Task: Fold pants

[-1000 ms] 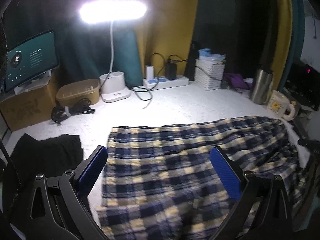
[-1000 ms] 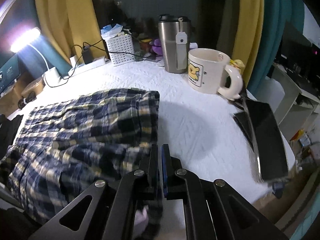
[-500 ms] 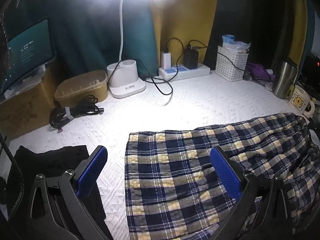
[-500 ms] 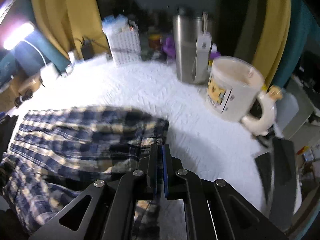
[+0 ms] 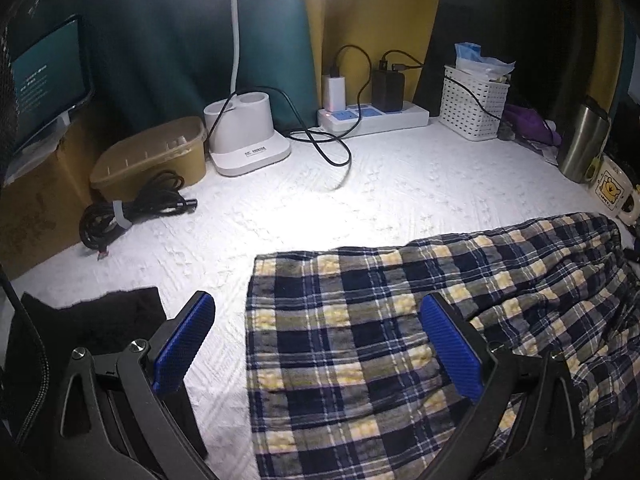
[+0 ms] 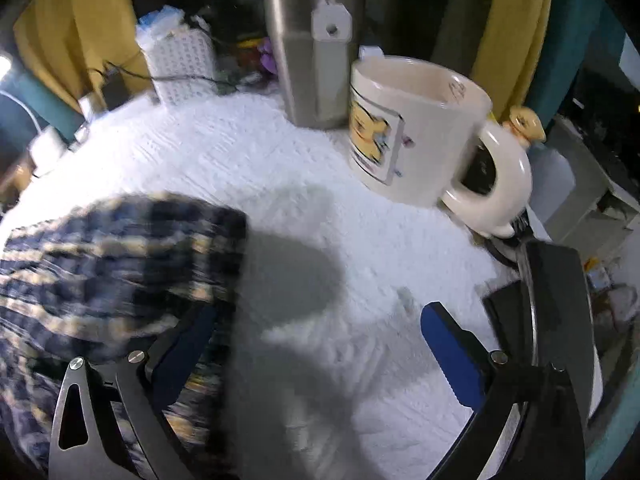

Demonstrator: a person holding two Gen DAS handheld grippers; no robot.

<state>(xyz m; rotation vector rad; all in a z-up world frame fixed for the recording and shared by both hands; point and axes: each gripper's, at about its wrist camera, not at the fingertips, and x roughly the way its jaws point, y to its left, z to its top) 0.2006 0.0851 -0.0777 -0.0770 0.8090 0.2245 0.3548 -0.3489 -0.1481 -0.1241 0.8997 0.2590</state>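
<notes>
The blue, yellow and white plaid pants (image 5: 400, 340) lie flat on the white textured cover (image 5: 380, 196), filling the lower right of the left wrist view. My left gripper (image 5: 318, 340) hangs open just above them, its right pad over the cloth and its left pad over bare cover. In the right wrist view the pants (image 6: 120, 264) are blurred at the left. My right gripper (image 6: 318, 344) has its jaws opening wide. The pants' right edge lies just inside its left finger, and no pad presses on the cloth.
Near the right gripper stand a cream mug (image 6: 416, 136), a steel tumbler (image 6: 316, 48) and a dark flat device (image 6: 560, 304). Along the back are a white basket (image 5: 474, 108), power strip (image 5: 372, 116), lamp base (image 5: 248, 136) and brown tub (image 5: 152, 156). A cable coil (image 5: 128, 216) and black cloth (image 5: 88, 328) lie left.
The right gripper, shut before, now stands wide apart, and has come nearer the mug. The left gripper stayed open and dropped lower; the pants now sit further right in its view.
</notes>
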